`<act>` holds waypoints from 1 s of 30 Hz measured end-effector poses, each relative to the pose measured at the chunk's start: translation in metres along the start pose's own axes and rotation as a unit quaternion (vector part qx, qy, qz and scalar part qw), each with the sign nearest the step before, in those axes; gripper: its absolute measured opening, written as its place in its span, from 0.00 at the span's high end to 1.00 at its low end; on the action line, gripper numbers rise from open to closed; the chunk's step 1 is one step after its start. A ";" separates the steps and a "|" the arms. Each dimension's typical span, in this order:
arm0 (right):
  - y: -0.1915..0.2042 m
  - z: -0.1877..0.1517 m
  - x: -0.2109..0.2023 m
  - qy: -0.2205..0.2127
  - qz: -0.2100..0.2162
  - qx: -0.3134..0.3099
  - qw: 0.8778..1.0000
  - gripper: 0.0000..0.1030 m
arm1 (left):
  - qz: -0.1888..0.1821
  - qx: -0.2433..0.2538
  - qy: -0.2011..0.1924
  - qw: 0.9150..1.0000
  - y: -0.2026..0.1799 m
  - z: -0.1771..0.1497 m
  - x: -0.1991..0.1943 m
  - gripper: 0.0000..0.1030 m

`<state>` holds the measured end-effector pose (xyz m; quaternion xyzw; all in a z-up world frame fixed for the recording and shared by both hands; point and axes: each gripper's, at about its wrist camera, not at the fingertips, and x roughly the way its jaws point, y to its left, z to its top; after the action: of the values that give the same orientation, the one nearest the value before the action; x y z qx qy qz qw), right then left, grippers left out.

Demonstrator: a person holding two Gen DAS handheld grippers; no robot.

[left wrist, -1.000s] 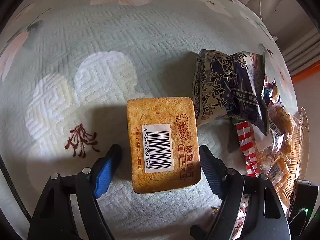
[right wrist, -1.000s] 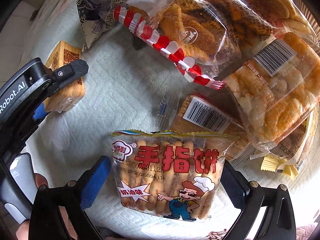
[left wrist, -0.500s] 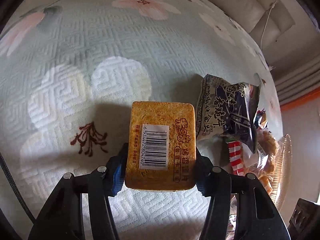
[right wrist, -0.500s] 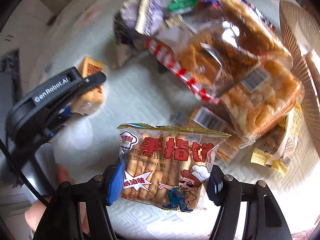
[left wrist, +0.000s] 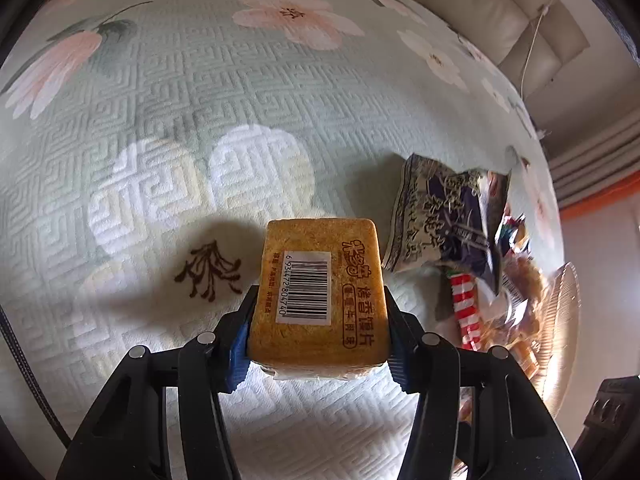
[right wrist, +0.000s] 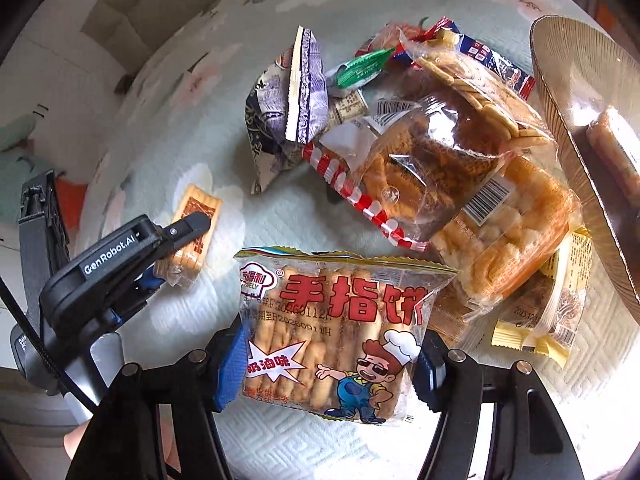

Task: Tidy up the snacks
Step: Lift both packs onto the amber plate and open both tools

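My left gripper [left wrist: 318,336] is shut on a golden toasted-bread pack [left wrist: 320,292] with a barcode label and holds it above the cloth. The same pack [right wrist: 192,236] and the left gripper [right wrist: 176,240] show at the left of the right wrist view. My right gripper [right wrist: 330,354] is shut on a finger-biscuit bag [right wrist: 340,336] with red characters and a cartoon chef, lifted off the cloth. A pile of snack bags [right wrist: 440,168] lies beyond it.
A pale green floral tablecloth [left wrist: 200,100] covers the table. A ribbed glass plate [right wrist: 576,152] stands at the right with a snack on it. A dark blue patterned bag [left wrist: 448,220] and a red-striped bag [left wrist: 464,308] lie right of the left gripper.
Both grippers closed from open onto their packs and lifted them. The views have pulled back from the cloth and the snack pile.
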<state>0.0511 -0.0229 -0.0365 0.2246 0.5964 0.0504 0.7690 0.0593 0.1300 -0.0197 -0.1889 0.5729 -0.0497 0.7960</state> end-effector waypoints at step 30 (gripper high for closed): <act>-0.018 -0.007 -0.035 -0.043 0.097 0.030 0.994 0.36 | 0.071 -0.006 -0.088 0.994 -0.020 -0.015 -0.046 0.50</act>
<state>0.0313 -0.0495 -0.0138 0.3064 0.5394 0.0966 0.7784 0.0326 0.1212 0.0249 -0.1565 0.5132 0.0269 0.8434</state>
